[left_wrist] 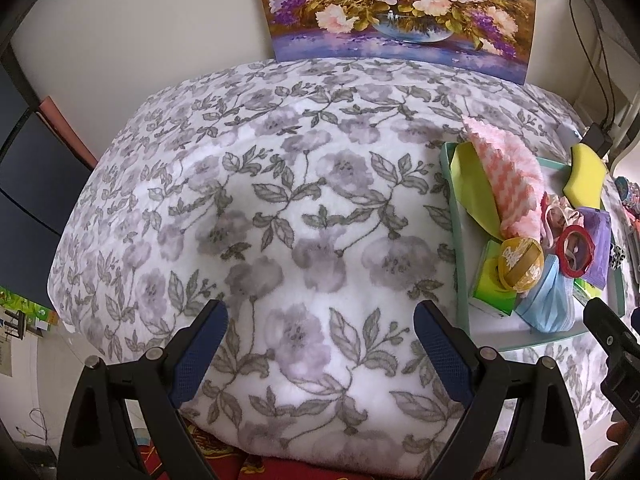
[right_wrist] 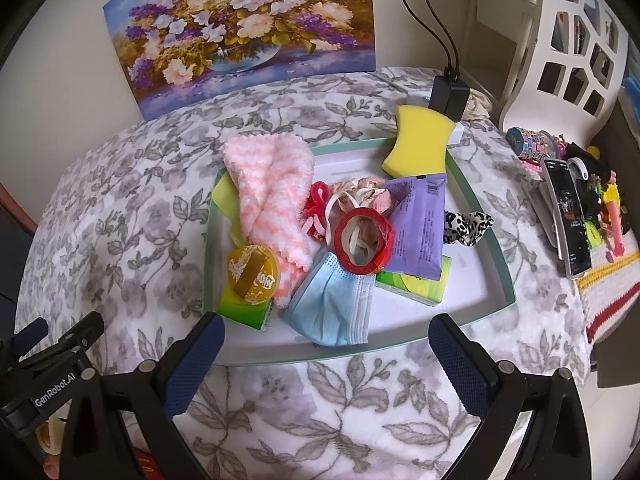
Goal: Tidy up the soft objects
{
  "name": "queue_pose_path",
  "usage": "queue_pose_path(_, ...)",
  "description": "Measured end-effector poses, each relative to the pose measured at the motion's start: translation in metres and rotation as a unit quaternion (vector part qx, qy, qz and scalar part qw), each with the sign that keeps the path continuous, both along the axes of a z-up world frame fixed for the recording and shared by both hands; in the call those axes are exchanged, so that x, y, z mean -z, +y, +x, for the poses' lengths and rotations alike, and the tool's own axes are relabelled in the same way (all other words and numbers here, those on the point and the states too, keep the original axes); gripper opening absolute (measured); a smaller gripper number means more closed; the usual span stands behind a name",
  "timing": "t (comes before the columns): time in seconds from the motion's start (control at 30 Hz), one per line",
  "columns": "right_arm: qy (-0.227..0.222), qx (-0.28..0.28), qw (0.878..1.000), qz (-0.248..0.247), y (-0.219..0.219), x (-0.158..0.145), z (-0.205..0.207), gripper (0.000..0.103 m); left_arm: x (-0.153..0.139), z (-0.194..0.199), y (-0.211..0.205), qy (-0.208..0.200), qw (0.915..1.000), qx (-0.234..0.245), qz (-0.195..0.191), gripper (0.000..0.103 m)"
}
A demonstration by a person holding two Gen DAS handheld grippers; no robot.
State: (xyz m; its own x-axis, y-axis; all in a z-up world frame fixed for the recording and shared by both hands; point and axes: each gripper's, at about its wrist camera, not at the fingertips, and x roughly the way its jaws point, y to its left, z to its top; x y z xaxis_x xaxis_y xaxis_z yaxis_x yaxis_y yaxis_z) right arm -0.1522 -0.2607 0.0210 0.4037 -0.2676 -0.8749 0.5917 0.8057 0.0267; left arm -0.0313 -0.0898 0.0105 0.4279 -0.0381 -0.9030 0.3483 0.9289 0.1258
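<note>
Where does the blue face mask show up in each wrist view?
Left wrist: blue face mask at the far right edge, at the near end of the tray, beside the right gripper.
Right wrist: blue face mask at lower centre, just ahead of the open fingers.
Shared landmark: the pink-and-white towel behind it.

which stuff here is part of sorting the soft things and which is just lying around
Part of the job: pink towel, blue face mask, yellow sponge, leopard scrunchie, tray.

Just lying about: flower painting, phone, black charger, white chair.
</note>
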Motion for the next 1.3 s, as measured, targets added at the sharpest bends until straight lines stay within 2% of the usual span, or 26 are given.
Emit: queue_pose_path(1.3,0.011,0.001,1.0,-0.003,-0.0041,0.0042,0.0006,0.103,0.0051,0.0056,0.0045,0.01,0.9998,-0.014,0.01,0.095)
